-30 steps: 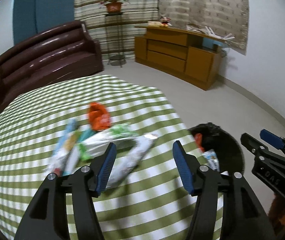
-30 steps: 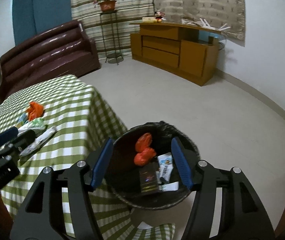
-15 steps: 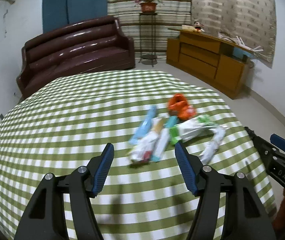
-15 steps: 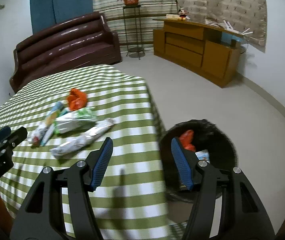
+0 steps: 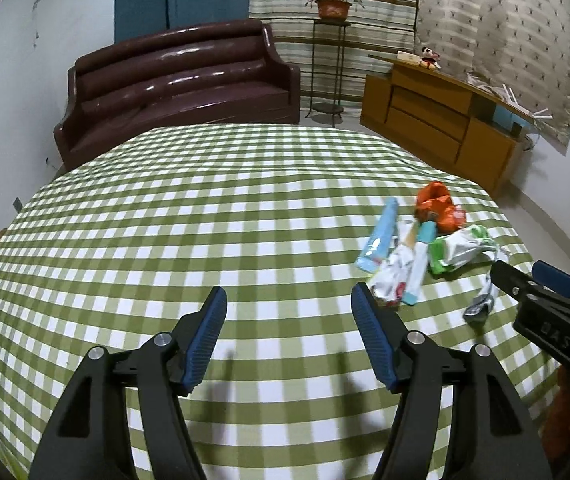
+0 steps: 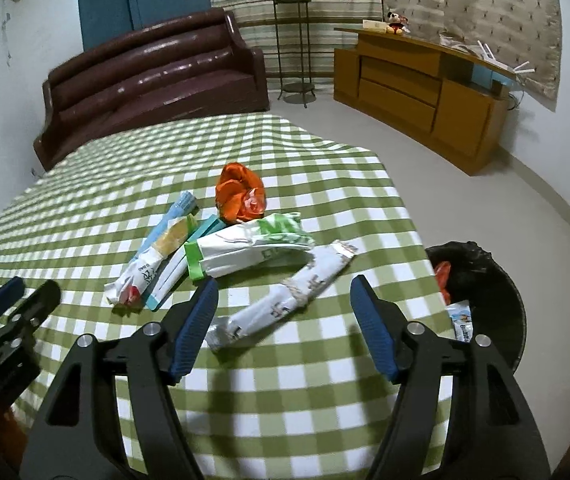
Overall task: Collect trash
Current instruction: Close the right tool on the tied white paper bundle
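A pile of trash lies on the green checked tablecloth (image 6: 325,392): a crumpled orange wrapper (image 6: 241,196), a green-and-white packet (image 6: 253,248), a blue stick wrapper (image 6: 169,220), a teal box (image 6: 181,264) and a long silver-white wrapper (image 6: 285,296). My right gripper (image 6: 285,292) hovers just short of the silver wrapper. Its jaws are opening and the pads touch nothing. My left gripper (image 5: 289,300) is open over bare cloth (image 5: 205,220). From there the pile sits to the right, with the orange wrapper (image 5: 437,206) at its far end. The right gripper (image 5: 541,284) shows at that view's edge.
A black-lined bin (image 6: 497,280) holding red and white scraps stands on the floor off the table's right edge. Beyond the table are a dark brown sofa (image 5: 177,88), a plant stand (image 5: 331,60) and a wooden cabinet (image 6: 417,80). The left gripper (image 6: 17,292) is at the right view's left edge.
Both views swung left, away from the bin and onto the table. The trash pile slid to the right in the left view; the right gripper came over the silver wrapper with wider jaws.
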Demonstrator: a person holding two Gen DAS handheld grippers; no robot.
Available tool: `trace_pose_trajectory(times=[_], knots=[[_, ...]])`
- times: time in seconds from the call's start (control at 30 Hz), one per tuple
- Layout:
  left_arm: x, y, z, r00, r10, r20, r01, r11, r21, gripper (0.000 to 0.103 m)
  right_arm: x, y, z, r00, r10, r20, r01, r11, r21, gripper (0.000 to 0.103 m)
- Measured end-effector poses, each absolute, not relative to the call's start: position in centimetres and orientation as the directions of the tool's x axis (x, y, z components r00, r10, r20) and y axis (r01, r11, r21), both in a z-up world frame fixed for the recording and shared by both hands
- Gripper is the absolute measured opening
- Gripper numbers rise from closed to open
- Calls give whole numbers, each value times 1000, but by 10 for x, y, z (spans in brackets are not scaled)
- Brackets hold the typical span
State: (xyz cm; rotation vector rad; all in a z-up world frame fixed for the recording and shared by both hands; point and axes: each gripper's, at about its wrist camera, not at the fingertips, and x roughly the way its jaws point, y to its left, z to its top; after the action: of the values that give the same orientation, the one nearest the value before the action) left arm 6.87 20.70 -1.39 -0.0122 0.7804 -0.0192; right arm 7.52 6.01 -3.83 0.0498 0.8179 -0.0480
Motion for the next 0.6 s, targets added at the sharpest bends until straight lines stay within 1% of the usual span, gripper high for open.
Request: trace_pose_trajectory(times=[0.2, 0.53, 0.6], knots=[[69, 216, -20, 703, -37, -711, 11, 999, -40, 64, 77, 59, -55, 632, -71, -772, 81, 996, -26, 67], [72, 214, -26, 692, -74, -718, 40, 997, -64, 64, 70, 37, -58, 618, -98, -780, 117, 993, -32, 67], [73, 213, -26, 692, -81, -717, 48, 997, -66, 64, 70, 37, -57, 621, -98, -777, 114, 993, -35, 66]])
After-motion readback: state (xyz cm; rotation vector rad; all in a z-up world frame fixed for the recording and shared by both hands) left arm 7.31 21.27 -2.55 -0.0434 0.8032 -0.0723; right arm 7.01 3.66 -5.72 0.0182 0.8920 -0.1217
